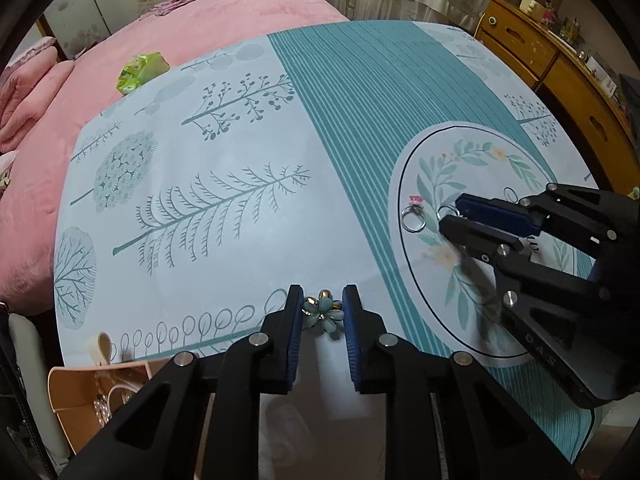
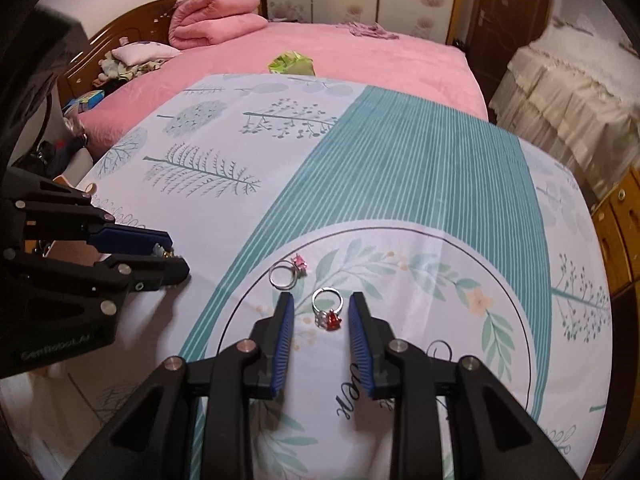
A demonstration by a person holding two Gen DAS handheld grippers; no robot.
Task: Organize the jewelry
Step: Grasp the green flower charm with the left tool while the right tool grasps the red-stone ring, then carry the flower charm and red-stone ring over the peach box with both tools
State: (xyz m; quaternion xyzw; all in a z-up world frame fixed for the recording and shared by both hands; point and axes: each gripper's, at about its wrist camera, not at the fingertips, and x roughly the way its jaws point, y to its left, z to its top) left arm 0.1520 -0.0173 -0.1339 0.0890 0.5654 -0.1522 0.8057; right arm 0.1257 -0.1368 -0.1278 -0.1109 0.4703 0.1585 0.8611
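- Now, my left hand-held gripper (image 1: 322, 312) grasps the flower brooch (image 1: 323, 314): light, bumpy; I grip its petals.
- My right hand-held gripper (image 2: 320, 316) straddles the red-stone ring (image 2: 329, 310) on the surface (image 2: 400, 184), pads not touching; small, slippery.

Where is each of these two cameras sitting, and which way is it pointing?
Left wrist view: sits on the left gripper, looks down along its fingers at a flower brooch between them; the right gripper shows at right.
Right wrist view: sits on the right gripper, looks down at a red-stone ring between its fingers; the left gripper shows at left.
Shared: the patterned cloth, the pink-stone ring, the pink bed.
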